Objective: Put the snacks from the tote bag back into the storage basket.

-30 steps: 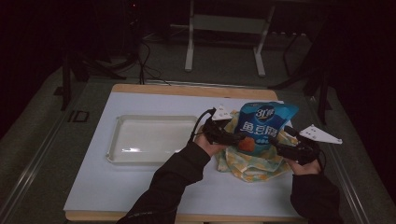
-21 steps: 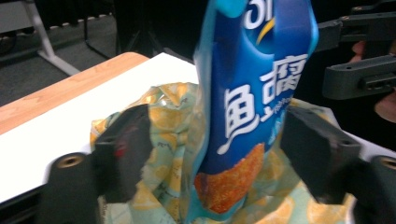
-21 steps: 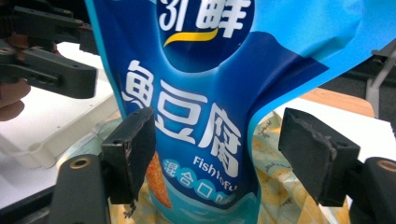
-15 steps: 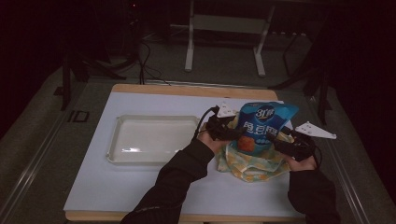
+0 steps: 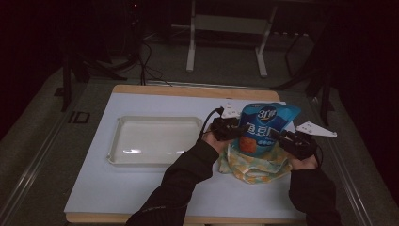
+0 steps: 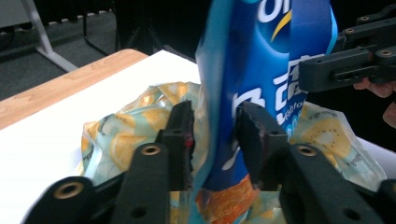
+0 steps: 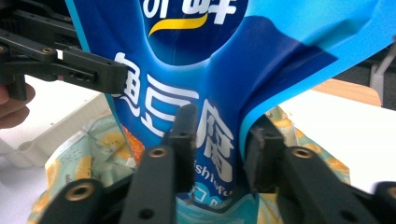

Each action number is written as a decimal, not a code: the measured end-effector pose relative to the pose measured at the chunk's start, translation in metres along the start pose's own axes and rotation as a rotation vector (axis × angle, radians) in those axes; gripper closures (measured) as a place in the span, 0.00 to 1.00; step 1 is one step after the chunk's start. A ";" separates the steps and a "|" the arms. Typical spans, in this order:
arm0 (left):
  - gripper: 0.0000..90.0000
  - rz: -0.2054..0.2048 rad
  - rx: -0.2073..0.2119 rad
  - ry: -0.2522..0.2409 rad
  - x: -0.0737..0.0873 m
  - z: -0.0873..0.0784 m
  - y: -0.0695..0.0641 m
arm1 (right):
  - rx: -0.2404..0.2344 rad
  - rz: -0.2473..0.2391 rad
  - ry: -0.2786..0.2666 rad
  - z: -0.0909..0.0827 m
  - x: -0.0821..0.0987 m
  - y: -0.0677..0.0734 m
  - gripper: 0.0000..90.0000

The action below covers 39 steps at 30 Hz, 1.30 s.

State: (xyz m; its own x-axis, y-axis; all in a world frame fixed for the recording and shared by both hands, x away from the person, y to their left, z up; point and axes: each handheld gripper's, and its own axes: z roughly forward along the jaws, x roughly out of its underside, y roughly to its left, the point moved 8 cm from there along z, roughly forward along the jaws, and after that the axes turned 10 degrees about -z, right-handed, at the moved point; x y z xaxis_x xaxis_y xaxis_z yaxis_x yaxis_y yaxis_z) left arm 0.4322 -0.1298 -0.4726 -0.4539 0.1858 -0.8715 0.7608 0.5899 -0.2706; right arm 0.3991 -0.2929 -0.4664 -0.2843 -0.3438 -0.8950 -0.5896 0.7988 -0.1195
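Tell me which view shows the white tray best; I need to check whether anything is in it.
The high view: the whole white tray lies on the table, left of the blue snack bag, with nothing in it. The right gripper view catches just a corner of it at the left edge, behind the bag.

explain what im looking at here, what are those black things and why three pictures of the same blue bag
A person sits at a table and holds a hand-held claw in each hand. No robot arm is involved. The high view looks down from above the table. The other two pictures come from small cameras riding on each claw, looking along its black jaws.

On the white table lie an empty white tray and a yellow-patterned bag. Above that bag stands a blue snack bag.

The left claw and the right claw each have a side edge of the blue bag between their jaws. Both pairs of jaws have just been closing and now appear to pinch the bag, holding it upright.
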 end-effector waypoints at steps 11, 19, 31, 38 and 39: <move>0.89 -0.013 0.009 0.002 -0.003 0.004 -0.001 | 0.007 -0.016 0.022 0.004 -0.001 0.001 0.96; 0.97 -0.006 -0.015 0.029 -0.005 0.004 -0.001 | 0.010 -0.014 0.030 0.005 -0.003 0.003 0.98; 0.98 -0.017 -0.013 0.036 -0.018 -0.004 -0.008 | 0.016 -0.033 0.018 -0.004 -0.015 0.005 0.98; 0.98 -0.006 -0.014 0.031 -0.031 -0.010 -0.017 | 0.024 -0.039 0.001 -0.014 -0.026 0.003 0.98; 0.98 -0.002 -0.014 0.032 -0.033 -0.011 -0.019 | 0.024 -0.033 0.000 -0.016 -0.028 0.003 0.98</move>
State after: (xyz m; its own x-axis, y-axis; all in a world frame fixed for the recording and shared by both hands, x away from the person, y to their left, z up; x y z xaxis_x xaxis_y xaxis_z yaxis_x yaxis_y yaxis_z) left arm 0.4280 -0.1382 -0.4342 -0.4704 0.2092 -0.8573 0.7533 0.6012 -0.2666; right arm 0.3935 -0.2885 -0.4350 -0.2651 -0.3703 -0.8903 -0.5803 0.7986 -0.1594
